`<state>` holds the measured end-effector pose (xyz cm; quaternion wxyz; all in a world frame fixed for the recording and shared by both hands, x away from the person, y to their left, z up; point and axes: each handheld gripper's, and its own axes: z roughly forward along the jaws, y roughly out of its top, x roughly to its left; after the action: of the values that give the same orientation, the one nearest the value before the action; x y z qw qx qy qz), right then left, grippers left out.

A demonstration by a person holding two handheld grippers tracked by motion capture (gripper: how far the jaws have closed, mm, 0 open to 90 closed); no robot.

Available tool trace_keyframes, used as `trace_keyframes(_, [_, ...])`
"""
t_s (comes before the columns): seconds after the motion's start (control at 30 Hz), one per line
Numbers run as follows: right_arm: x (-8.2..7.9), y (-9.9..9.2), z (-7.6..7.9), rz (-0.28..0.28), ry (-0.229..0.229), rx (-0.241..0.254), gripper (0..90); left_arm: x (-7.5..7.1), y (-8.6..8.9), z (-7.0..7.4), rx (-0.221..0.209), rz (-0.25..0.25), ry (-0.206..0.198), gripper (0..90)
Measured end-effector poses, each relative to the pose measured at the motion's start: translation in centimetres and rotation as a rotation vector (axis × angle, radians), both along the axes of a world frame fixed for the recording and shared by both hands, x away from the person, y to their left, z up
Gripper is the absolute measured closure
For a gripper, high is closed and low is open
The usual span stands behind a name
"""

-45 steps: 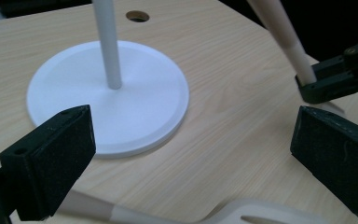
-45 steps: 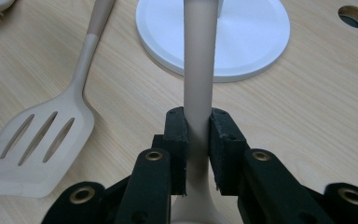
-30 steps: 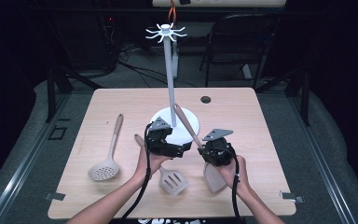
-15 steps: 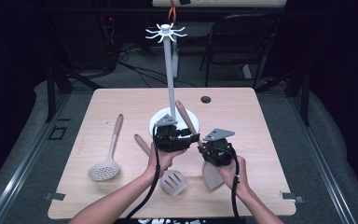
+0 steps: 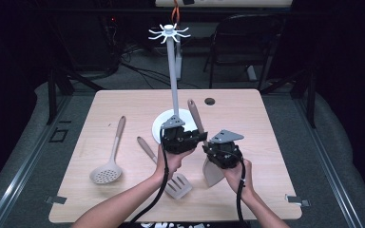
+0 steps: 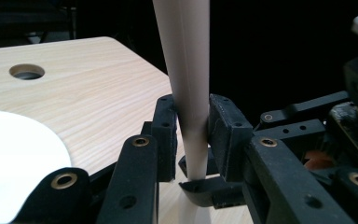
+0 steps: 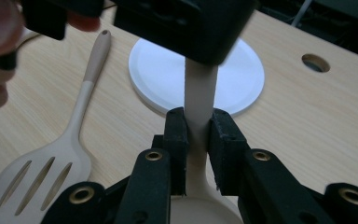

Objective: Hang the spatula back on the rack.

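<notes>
We hold one spatula (image 5: pixel 212 167) just in front of the white stand base (image 5: pixel 160 124) — both grippers (left (image 5: pixel 197 137), right (image 5: pixel 208 153)) clamped on its handle, probably a hand-over

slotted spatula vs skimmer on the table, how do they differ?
The slotted spatula has long slots in a squarish blade; the skimmer has small round holes in a round head. The spatula lies near the left gripper; the skimmer lies apart, further left. Both lie flat, ungripped, with brown-tipped handles.
</notes>
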<state>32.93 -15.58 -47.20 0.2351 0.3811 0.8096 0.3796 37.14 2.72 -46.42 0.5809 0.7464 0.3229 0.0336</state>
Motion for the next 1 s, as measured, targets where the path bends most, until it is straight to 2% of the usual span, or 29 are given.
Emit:
trace_keyframes(0.03, [-0.2, 0.1, 0.2, -0.003, -0.018, -0.005, 78.4, -0.1, -0.1, 0.0, -0.006, 0.003, -0.004, 74.5])
trace_keyframes(0.2, [-0.1, -0.2, 0.2, -0.005, -0.008, 0.019, 78.4, -0.2, -0.3, 0.1, -0.029, -0.007, -0.006, 76.7])
trace_keyframes(0.4, [-0.1, -0.4, 0.3, 0.006, -0.02, 0.056, 77.2, -0.1, -0.2, 0.6, -0.03, -0.028, -0.015, 77.0])
trace_keyframes(0.47, [-0.2, -0.6, 0.6, 0.012, -0.03, 0.065, 71.7, 0.0, -0.2, 0.9, -0.026, -0.032, -0.024, 77.1])
trace_keyframes(0.5, [-0.3, -0.9, 0.8, 0.014, -0.047, 0.091, 67.2, 0.2, 0.0, 1.2, -0.024, -0.037, -0.028, 77.0])
trace_keyframes(0.53, [-0.3, -0.9, 0.8, 0.014, -0.047, 0.091, 67.2, 0.2, 0.0, 1.2, -0.024, -0.037, -0.028, 77.1])
trace_keyframes(0.57, [-0.4, -1.1, 0.9, 0.008, -0.05, 0.099, 61.2, 0.3, 0.1, 1.3, -0.026, -0.039, -0.028, 77.1])
trace_keyframes(0.63, [-0.3, -1.2, 0.8, 0.009, -0.047, 0.104, 59.0, 0.5, 0.3, 1.7, -0.023, -0.041, -0.034, 77.1])
trace_keyframes(0.67, [-0.3, -1.4, 0.7, 0.006, -0.04, 0.103, 55.9, 0.6, 0.4, 1.8, -0.02, -0.043, -0.038, 77.1])
trace_keyframes(0.7, [-0.1, -1.8, 0.4, -0.001, -0.027, 0.101, 48.0, 0.7, 0.4, 1.9, -0.019, -0.043, -0.04, 77.1])
trace_keyframes(0.77, [-0.1, -1.9, 0.3, -0.006, -0.021, 0.102, 44.7, 0.9, 0.6, 2.2, -0.009, -0.045, -0.052, 77.1])
trace_keyframes(0.87, [0.3, -2.4, -0.1, -0.033, 0.002, 0.088, 30.7, 1.4, 0.9, 2.6, -0.001, -0.046, -0.064, 77.1])
trace_keyframes(0.93, [0.7, -2.9, -0.7, -0.035, 0.044, 0.067, 23.2, 1.8, 1.1, 2.9, 0.006, -0.043, -0.069, 77.1])
trace_keyframes(1.0, [0.9, -3.3, -1.1, -0.033, 0.066, 0.059, 19.5, 2.1, 1.3, 3.2, 0.019, -0.041, -0.08, 77.1])
